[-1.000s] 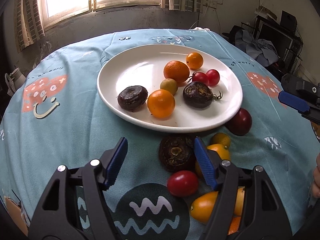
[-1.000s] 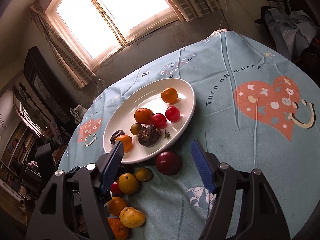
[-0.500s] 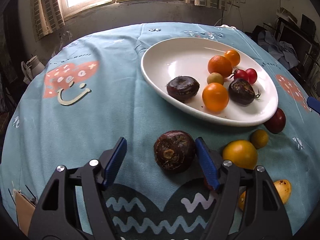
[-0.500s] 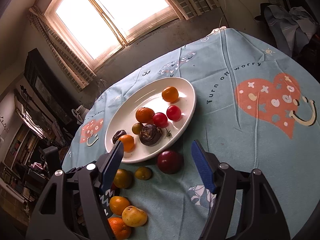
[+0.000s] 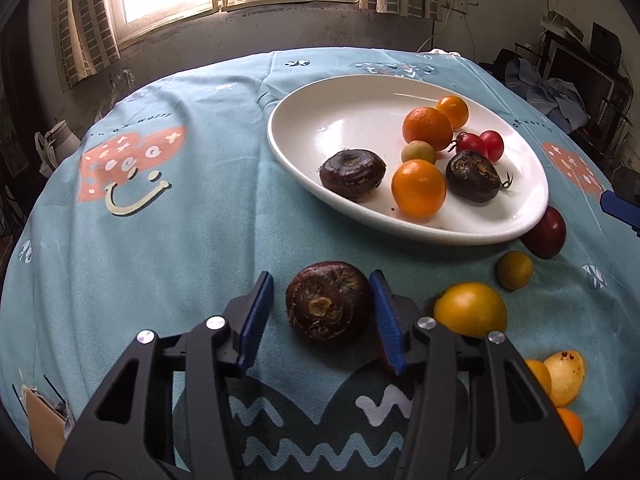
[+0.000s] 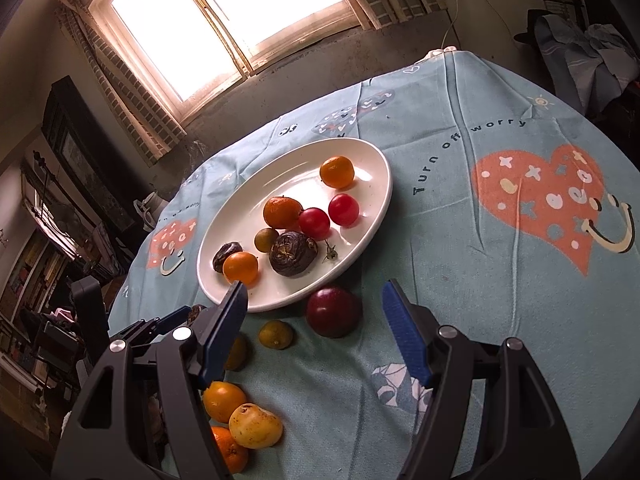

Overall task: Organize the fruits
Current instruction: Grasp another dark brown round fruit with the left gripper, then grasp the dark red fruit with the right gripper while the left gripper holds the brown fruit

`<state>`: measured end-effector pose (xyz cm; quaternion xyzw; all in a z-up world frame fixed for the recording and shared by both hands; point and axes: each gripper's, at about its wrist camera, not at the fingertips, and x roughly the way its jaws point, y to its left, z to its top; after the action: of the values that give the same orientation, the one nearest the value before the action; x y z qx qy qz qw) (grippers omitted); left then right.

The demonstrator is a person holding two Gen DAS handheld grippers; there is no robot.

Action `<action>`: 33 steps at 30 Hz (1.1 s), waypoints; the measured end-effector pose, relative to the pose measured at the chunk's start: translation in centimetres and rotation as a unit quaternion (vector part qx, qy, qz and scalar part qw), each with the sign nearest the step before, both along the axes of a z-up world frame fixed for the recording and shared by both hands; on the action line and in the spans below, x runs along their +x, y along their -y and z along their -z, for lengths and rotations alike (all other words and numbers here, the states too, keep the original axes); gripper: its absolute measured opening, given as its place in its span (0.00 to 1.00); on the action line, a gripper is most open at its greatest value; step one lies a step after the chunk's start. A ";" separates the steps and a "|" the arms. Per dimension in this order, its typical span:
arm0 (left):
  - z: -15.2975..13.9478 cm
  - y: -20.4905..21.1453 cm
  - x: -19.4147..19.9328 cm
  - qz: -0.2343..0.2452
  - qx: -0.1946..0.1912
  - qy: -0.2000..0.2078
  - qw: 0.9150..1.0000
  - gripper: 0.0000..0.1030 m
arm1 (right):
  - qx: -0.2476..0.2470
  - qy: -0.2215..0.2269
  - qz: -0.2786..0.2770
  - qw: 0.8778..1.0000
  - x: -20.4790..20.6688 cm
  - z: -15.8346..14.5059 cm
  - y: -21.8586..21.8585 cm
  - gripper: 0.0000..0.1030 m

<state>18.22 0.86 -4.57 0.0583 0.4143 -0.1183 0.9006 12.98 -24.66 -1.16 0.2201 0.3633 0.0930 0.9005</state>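
Two grippers at work over a round table under a teal printed tablecloth [image 5: 168, 248]. The left gripper [image 5: 320, 316] straddles a dark, rough-skinned water chestnut [image 5: 329, 303] lying on the cloth just in front of the white oval plate [image 5: 332, 120]. Its jaws have just been closing around the chestnut: the right pad looks to be touching the skin, while a sliver of cloth still shows between the left pad and the fruit, so not yet a firm pinch. It sits low and centred on the fruit, likely so the pads meet its widest part.

On the plate already: two more water chestnuts, three orange fruits, a small greenish one, two cherry tomatoes. Probably the plate is the collecting spot, with the loose fruit being carried across one piece at a time.

Loose on the cloth: a yellow tomato [image 5: 470, 310] just right of the left gripper, a small olive-green fruit [image 5: 515, 270], a dark red plum [image 6: 334, 311] against the plate rim, a spotted yellow fruit [image 6: 255, 426] and oranges at the near edge.

The right gripper [image 6: 316, 328] hangs with jaws spread and nothing between the pads, aimed at the plum and apparently waiting its turn
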 end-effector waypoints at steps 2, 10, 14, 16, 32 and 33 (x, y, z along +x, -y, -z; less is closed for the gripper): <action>0.1 -0.5 -0.1 -0.003 -0.017 -0.007 1.000 0.41 | -0.002 -0.013 -0.008 1.000 0.3 0.5 -0.2 0.68; -0.3 -0.5 -0.7 -0.013 -0.023 0.002 1.000 0.41 | -0.001 -0.054 -0.025 0.998 1.6 2.6 -0.5 0.65; -0.4 -0.5 -0.6 -0.011 -0.024 0.001 1.000 0.41 | -0.002 -0.063 -0.033 0.997 2.1 3.2 -0.8 0.61; -0.4 -0.5 -0.6 -0.012 -0.024 0.001 1.000 0.41 | 0.002 -0.066 -0.038 0.997 2.5 3.5 -0.9 0.57; -0.8 -0.6 -1.1 -0.004 -0.034 0.010 0.999 0.41 | 0.006 -0.065 -0.065 0.996 1.6 3.2 -0.8 0.37; -1.2 -0.6 -1.5 -0.002 -0.038 0.016 0.999 0.41 | 0.011 -0.053 -0.071 0.996 1.1 2.6 -0.8 0.37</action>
<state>16.75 1.44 -3.40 0.0248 0.3952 -0.1308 0.9089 14.04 -23.88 -3.73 0.2088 0.4245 0.1487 0.8684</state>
